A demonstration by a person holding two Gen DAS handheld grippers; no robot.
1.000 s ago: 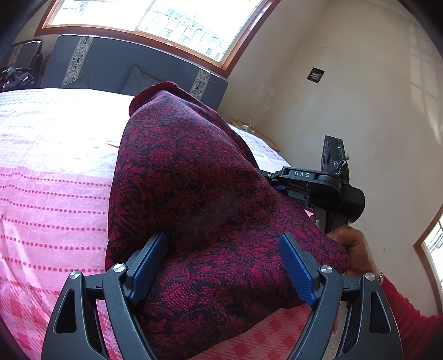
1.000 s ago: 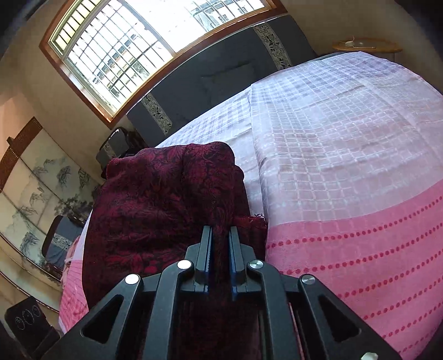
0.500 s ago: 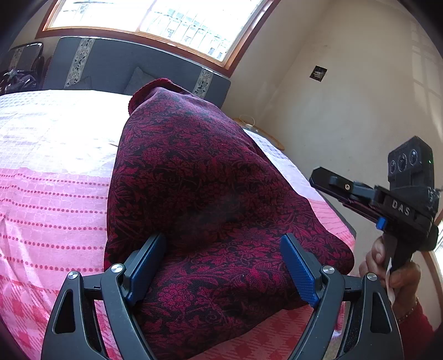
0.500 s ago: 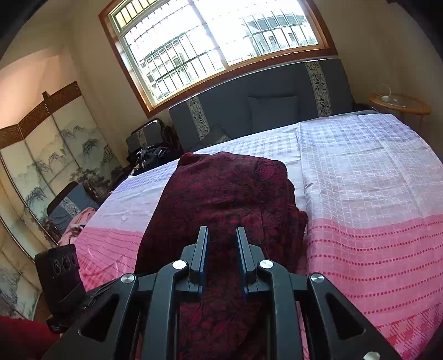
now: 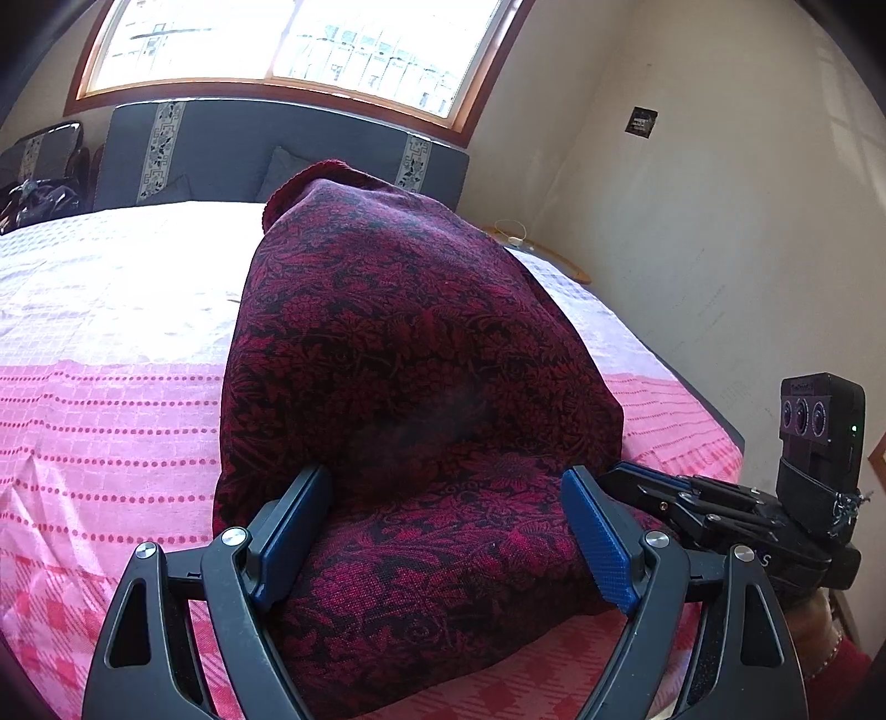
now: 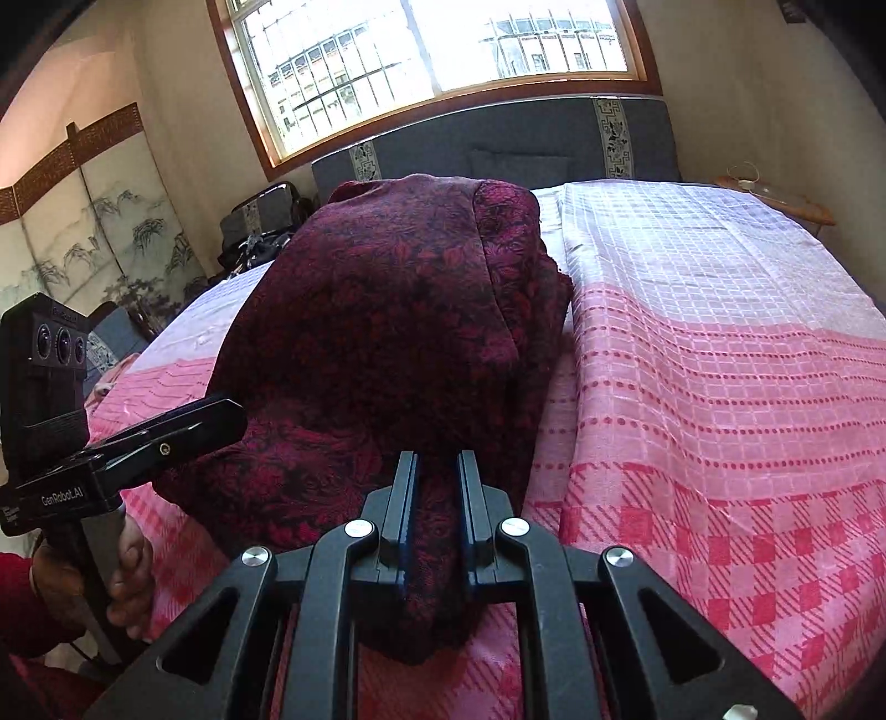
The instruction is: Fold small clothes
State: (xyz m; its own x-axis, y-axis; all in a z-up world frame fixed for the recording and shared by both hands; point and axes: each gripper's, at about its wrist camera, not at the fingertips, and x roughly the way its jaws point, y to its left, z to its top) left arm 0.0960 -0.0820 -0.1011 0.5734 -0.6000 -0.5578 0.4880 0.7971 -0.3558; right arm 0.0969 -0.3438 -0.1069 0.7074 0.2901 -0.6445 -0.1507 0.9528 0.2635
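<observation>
My right gripper (image 6: 434, 515) is closing its jaws on a bunched fold at the near edge of the dark red patterned garment (image 6: 398, 310), and the cloth fills the narrow gap between the pads, so I count it as pinched. The garment lies heaped on the pink and white checked bedspread (image 6: 720, 387), near the foot of the bed, rising away from me in a rounded mound toward the grey headboard (image 6: 498, 149) under the window (image 6: 443, 50). My left gripper (image 5: 448, 531) stands wide, its blue pads (image 5: 598, 543) set on either side of the same garment (image 5: 410, 354) with the cloth spread between them; the left pad lies against a fold, the right one sits at the cloth's edge (I cannot say that either presses). From the left wrist view I see the right gripper (image 5: 626, 476) low at the right, its tip at the garment's near corner. From the right wrist view the left gripper (image 6: 221, 412) reaches in from the left to the garment's edge, my left hand (image 6: 124, 565) wrapped around its handle, red sleeve (image 6: 22, 598) beside it. A painted folding screen (image 6: 94, 221) stands along the left wall.
</observation>
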